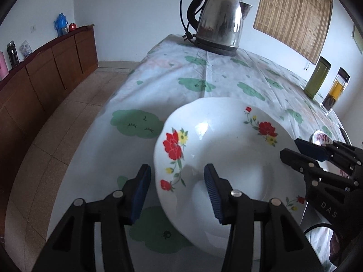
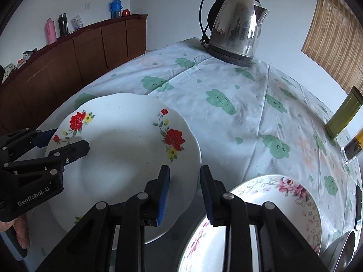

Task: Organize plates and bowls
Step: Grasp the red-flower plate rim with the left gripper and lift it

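Observation:
A white deep plate with red and yellow flowers [image 1: 226,158] [image 2: 127,158] rests on the table. My left gripper [image 1: 177,192] is open, its fingers straddling the plate's left rim. It shows at the left in the right wrist view [image 2: 65,140]. My right gripper [image 2: 185,195] is open, its fingers straddling the plate's right rim; it shows at the right in the left wrist view [image 1: 299,149]. A second plate with pink flowers [image 2: 283,204] lies under the right gripper.
A steel electric kettle [image 1: 217,20] [image 2: 236,25] stands at the far end of the cloud-print tablecloth [image 1: 181,72]. A green canister [image 1: 317,77] and a glass jar [image 1: 335,90] stand at the right edge. A wooden sideboard [image 1: 45,68] runs along the left wall.

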A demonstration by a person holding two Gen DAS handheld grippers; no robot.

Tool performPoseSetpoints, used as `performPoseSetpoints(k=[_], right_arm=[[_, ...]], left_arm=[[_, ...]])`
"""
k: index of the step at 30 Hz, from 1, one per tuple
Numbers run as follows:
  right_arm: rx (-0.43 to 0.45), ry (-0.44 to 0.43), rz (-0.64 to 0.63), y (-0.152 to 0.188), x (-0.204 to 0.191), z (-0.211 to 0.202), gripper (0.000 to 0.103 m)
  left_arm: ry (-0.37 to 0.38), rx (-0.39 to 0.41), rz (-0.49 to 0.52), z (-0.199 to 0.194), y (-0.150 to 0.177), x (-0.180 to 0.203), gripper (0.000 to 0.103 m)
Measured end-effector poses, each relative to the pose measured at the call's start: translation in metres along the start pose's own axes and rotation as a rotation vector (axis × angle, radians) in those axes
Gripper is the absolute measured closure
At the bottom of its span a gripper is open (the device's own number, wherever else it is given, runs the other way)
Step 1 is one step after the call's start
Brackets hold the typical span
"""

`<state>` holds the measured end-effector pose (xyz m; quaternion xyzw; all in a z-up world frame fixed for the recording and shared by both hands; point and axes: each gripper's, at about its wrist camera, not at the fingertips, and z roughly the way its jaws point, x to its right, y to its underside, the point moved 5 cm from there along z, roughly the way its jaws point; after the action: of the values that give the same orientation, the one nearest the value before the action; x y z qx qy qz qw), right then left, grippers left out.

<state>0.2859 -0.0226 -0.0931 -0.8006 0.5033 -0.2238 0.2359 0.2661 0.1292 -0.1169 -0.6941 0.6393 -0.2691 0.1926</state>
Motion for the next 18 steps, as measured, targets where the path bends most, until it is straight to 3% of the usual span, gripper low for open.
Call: performPoseSetpoints(k=[3,5,11,18], right_arm=[[0.007,-0.083,0.034,0.002,-0.003,-0.006,0.072],[0.013,-0.106,0.034,0.005,-0.008,-0.01,0.072],[0.051,-0.071,0.01,0.016,-0.019,-0.018,0.074],[0.111,-0.039,-0.001,0.019,-0.022,-0.031,0.074]], left_arm=[[-0.001,0.002,-0.014,0.001,-0.001,-0.005,0.057],[-0.007,0.003,-0.031,0.0,-0.002,-0.011,0.066],[-0.028,0.017,-0.02,-0.001,-0.001,-0.013,0.07],[0.012,0.021,-0.053,-0.002,-0.002,-0.015,0.07]])
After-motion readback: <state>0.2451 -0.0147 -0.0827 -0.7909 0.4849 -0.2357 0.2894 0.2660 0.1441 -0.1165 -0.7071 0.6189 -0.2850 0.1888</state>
